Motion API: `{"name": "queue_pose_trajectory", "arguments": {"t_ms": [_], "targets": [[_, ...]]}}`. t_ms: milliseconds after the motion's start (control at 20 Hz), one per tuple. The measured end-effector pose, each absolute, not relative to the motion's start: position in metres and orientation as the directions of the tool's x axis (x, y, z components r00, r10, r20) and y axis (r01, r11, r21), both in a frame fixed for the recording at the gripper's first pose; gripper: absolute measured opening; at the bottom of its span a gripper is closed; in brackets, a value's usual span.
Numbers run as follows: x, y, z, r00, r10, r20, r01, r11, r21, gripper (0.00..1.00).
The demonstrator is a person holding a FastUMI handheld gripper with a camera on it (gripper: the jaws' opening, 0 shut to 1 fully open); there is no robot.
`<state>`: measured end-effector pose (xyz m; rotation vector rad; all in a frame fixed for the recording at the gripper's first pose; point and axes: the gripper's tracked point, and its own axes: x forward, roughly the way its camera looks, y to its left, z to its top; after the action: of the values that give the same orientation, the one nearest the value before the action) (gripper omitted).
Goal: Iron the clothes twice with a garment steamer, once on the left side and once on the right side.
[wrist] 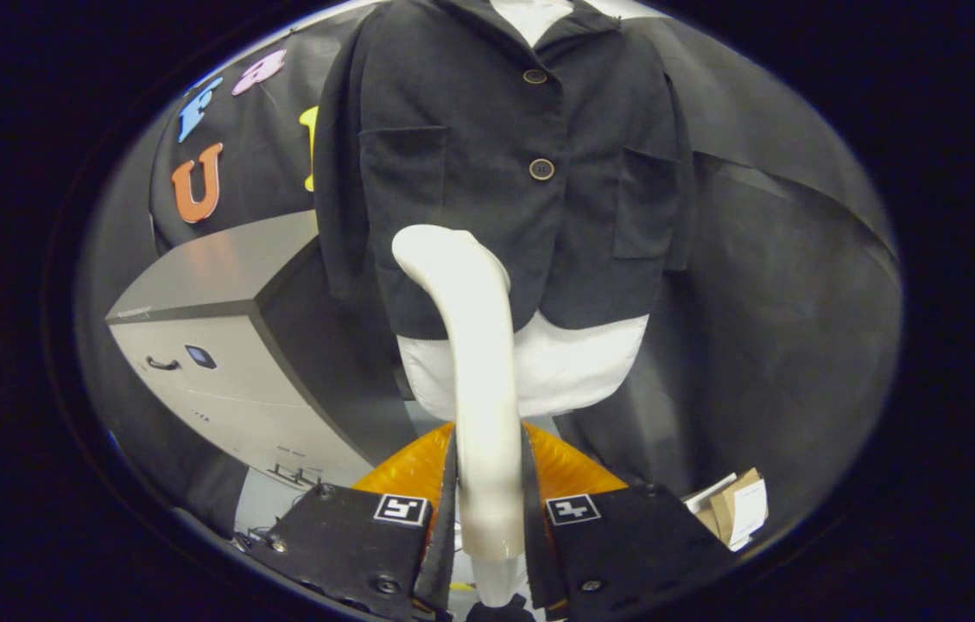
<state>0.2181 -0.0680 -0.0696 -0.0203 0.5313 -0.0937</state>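
A black buttoned jacket (496, 164) hangs on a white mannequin torso (573, 367) straight ahead of me. My gripper (491, 510) is shut on the white garment steamer (474, 345), whose handle runs up between both fingers. The steamer's curved head sits in front of the jacket's lower hem, left of the button line. I cannot tell whether the head touches the cloth. Two buttons (541, 169) and two chest pockets show on the jacket front.
A grey cabinet-like appliance (219, 345) stands to the left of the mannequin, close to the jacket's sleeve. Cardboard and papers (733, 510) lie on the floor to the lower right. Black cloth walls the booth behind and on both sides.
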Motion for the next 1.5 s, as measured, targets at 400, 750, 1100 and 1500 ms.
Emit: {"name": "queue_pose_trajectory", "arguments": {"t_ms": [400,750,1100,1500], "targets": [[0.184,-0.114,-0.01,0.902,-0.075,-0.425,0.108,0.993,0.054,0.37],[0.175,-0.188,0.09,0.955,-0.151,-0.256,0.2,0.963,0.178,0.37],[0.207,-0.232,0.197,0.982,-0.173,-0.078,0.187,0.949,0.252,0.37],[0.263,-0.237,0.274,0.982,-0.179,0.056,0.159,0.954,0.253,0.37]]}}
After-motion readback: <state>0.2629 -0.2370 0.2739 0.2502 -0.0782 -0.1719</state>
